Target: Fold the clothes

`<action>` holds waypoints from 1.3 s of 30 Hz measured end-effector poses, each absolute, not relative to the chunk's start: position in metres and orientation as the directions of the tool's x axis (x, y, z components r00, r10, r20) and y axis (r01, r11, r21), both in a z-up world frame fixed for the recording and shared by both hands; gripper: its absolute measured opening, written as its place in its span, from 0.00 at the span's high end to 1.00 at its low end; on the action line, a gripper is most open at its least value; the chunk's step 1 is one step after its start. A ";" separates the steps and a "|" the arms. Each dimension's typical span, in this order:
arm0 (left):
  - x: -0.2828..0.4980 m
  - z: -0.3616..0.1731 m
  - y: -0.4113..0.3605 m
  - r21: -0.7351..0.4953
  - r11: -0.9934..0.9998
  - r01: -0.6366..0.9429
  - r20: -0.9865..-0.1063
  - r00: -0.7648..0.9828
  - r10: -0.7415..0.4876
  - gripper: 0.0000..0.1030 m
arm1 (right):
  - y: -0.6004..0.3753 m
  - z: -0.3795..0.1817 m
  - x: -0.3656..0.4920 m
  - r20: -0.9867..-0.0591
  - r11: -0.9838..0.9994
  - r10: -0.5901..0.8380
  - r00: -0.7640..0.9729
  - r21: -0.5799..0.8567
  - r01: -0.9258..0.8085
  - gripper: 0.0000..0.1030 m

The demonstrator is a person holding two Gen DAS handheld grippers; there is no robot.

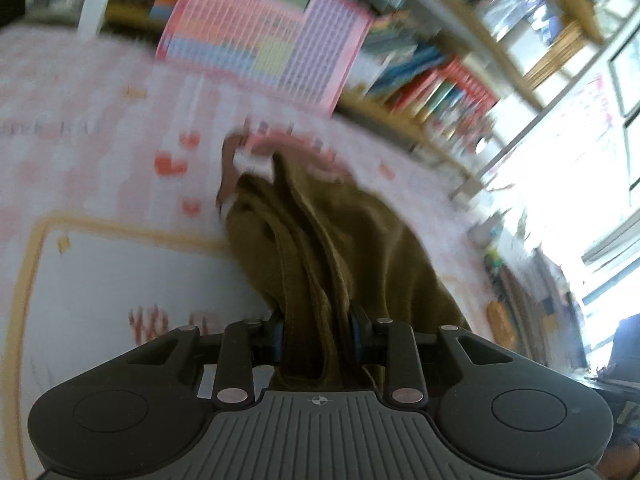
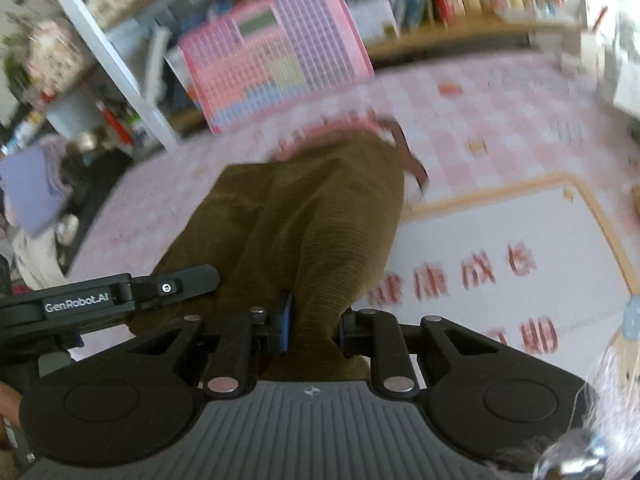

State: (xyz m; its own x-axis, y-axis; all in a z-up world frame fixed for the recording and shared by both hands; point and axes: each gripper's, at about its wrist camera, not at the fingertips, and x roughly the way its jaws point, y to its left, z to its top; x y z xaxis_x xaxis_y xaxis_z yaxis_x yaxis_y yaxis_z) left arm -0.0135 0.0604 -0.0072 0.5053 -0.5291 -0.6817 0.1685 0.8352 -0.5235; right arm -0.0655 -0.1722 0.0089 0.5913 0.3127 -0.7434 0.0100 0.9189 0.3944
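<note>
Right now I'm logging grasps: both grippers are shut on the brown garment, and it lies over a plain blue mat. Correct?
Not quite. The mat is pink-and-white checked, not plain blue; the right wrist view shows it. The rest holds: the left gripper and the right gripper are both shut on the brown garment.

A pink-and-white checked mat (image 1: 100,92) covers the surface, printed with small red shapes and a white panel (image 2: 520,248) framed in tan that bears red characters — too blurred to read. A pink chart (image 1: 264,28) of coloured grid cells leans against wooden bookshelves (image 1: 432,80) crowded with books. A white post (image 2: 108,56) slants upward at the left of the right wrist view, beside what may be a lilac cloth (image 2: 32,188).
</note>
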 end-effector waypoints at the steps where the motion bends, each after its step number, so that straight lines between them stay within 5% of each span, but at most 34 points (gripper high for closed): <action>1: -0.013 -0.011 0.058 -0.519 0.842 0.147 -0.703 0.486 -0.519 0.69 | -0.175 0.004 -0.063 -0.764 0.918 0.315 0.563 0.397 0.024 0.81; 3: -0.011 -0.017 0.057 -0.512 0.853 0.101 -0.733 0.467 -0.495 0.62 | -0.181 -0.005 -0.059 -0.800 0.915 0.321 0.507 0.400 0.051 0.74; 5: -0.008 -0.024 0.057 -0.520 0.852 0.064 -0.747 0.450 -0.489 0.53 | -0.187 -0.011 -0.055 -0.822 0.918 0.320 0.471 0.392 0.061 0.52; 12: -0.003 -0.037 0.053 -0.561 0.828 -0.012 -0.734 0.469 -0.491 0.47 | -0.200 -0.026 -0.047 -0.795 0.878 0.410 0.448 0.477 0.042 0.49; 14: -0.003 -0.036 0.047 -0.543 0.839 -0.015 -0.743 0.475 -0.472 0.51 | -0.201 -0.027 -0.043 -0.782 0.868 0.434 0.448 0.496 0.025 0.64; 16: -0.005 -0.033 0.043 -0.531 0.847 -0.017 -0.744 0.489 -0.456 0.65 | -0.203 -0.026 -0.042 -0.767 0.859 0.457 0.450 0.512 0.000 0.71; 19: -0.010 -0.021 0.037 -0.526 0.850 0.003 -0.724 0.523 -0.450 0.72 | -0.202 -0.016 -0.044 -0.741 0.864 0.465 0.484 0.499 -0.066 0.80; 39: -0.008 0.058 0.010 -0.447 0.888 0.109 -0.581 0.719 -0.381 0.73 | -0.224 0.051 -0.030 -0.510 0.836 0.529 0.678 0.453 -0.311 0.82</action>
